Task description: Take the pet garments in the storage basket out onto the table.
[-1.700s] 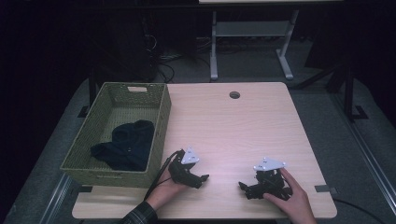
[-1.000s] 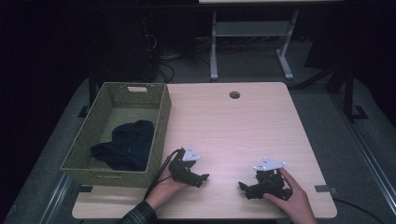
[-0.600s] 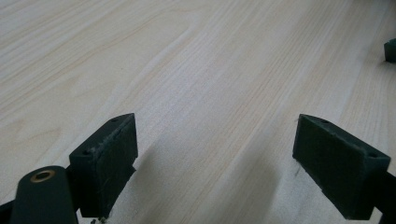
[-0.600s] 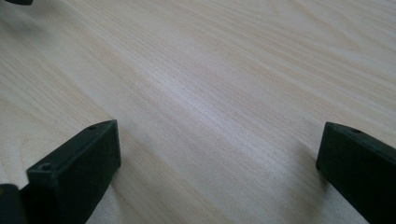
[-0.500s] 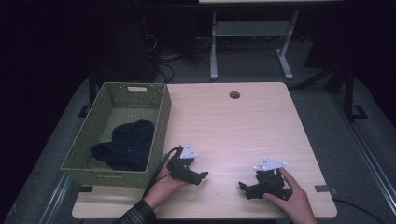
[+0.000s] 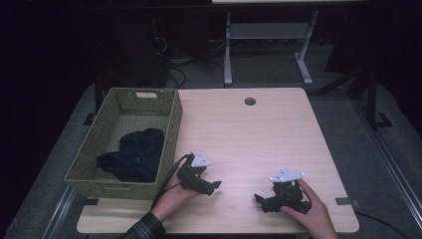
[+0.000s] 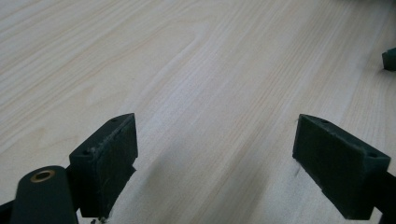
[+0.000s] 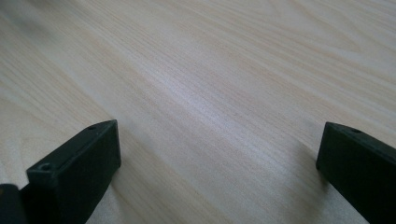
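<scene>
Dark navy cloth garment [image 6: 132, 157] lies crumpled inside the green woven basket [image 6: 171, 124]; likely light, limp (pinch a raised fold). Right of the basket, left gripper [image 6: 211, 186] and right gripper [image 6: 259, 199] gape wide, empty.

Dark crumpled garment [image 6: 132, 154] inside green woven basket [image 6: 171, 122] at table's left edge.

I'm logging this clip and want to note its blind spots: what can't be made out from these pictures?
- Dark cloth in the basket, high view: too dark to tell what garment it is or how many pieces.
- Basket's near inner corner, high view: hidden behind its own front wall.
- Left gripper and right gripper, high view: jaws too small to judge; the gripper views show both open.
- Room beyond the table: lost in darkness.
</scene>
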{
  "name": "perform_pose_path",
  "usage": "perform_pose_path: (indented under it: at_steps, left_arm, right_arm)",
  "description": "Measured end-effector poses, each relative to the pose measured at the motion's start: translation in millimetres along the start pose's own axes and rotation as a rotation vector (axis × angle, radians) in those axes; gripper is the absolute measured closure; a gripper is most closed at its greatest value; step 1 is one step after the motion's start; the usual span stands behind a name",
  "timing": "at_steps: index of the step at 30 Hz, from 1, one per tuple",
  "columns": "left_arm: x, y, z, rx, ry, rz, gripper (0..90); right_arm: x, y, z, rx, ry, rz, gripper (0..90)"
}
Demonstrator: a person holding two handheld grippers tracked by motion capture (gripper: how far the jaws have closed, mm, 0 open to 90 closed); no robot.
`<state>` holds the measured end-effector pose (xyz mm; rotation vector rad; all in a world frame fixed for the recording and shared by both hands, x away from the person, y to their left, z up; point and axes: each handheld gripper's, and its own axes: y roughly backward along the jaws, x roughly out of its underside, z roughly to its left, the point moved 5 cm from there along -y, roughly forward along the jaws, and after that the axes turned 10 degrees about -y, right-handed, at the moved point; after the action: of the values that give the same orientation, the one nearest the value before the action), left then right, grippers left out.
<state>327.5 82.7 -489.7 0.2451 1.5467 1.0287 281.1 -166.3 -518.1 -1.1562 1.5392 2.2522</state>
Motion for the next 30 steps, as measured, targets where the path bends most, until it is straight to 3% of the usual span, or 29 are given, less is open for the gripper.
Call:
perform_pose_path:
  at_steps: [9,30]
  left_arm:
    - [-3.2,5.2,3.4,-0.007,0.025,-0.02,13.5]
    - [-11.8,13.3,4.7,0.003,0.022,-0.023,13.5]
  right_arm:
    - [0.0,0.0,0.0,0.0,0.0,0.0,0.0]
    - [0.0,-0.1,0.0,0.0,-0.001,-0.001,0.0]
